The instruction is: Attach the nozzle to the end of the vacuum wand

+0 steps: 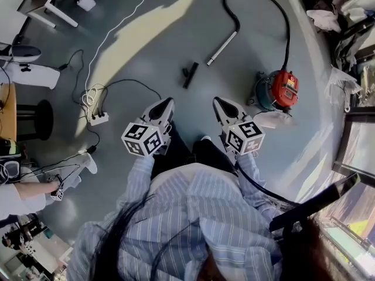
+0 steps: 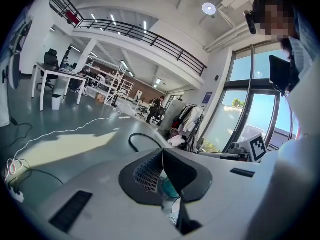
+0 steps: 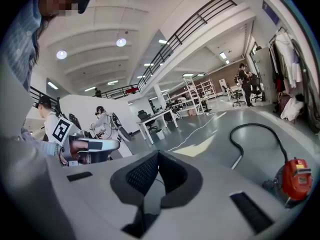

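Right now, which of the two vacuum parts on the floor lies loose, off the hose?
The short black nozzle, lying alone; the silver wand beyond it is fixed to the hose running to the red vacuum.

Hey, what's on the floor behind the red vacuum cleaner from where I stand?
The black hose curves away behind the vacuum cleaner to the silver wand. The vacuum's red body covers the hose's near end, so its joint cannot be seen.

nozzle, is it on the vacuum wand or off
Off. The black nozzle lies loose on the floor, with a gap between it and the bare end of the vacuum wand.
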`<state>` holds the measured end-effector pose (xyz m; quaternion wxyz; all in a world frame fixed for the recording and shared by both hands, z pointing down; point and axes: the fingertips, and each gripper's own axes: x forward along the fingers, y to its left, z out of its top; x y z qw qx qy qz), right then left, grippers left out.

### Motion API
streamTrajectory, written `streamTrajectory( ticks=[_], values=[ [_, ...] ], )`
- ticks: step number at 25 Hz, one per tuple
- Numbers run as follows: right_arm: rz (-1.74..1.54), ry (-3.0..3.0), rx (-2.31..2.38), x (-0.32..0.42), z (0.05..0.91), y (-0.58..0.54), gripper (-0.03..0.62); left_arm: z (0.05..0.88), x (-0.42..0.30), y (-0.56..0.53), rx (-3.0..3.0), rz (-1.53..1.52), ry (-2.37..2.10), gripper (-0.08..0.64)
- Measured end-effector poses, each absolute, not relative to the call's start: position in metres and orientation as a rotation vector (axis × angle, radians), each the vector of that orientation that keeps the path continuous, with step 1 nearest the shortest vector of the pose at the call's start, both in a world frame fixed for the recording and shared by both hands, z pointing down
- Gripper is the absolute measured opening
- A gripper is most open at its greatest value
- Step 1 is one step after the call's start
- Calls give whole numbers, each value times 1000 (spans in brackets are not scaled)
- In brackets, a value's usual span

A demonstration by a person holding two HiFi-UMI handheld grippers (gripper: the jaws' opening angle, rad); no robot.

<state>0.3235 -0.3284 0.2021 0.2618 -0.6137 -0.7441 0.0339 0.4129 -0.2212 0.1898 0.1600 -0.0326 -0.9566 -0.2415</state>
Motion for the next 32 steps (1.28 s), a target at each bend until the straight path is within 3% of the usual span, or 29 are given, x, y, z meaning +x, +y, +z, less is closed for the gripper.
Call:
streamTrajectory(
  ticks=[19,25,32],
  values=[
    [153,-2260,-1275,251,224,-93,5,190,357,86,122,-641,-2711,6],
    [76,-2315,-1156,200,232,-58,5,199,297,133,220,-666,-2690,6],
    [218,-2355,-965,115,264,-26,5,208,175,140,564,-524,-2621,6]
  ],
)
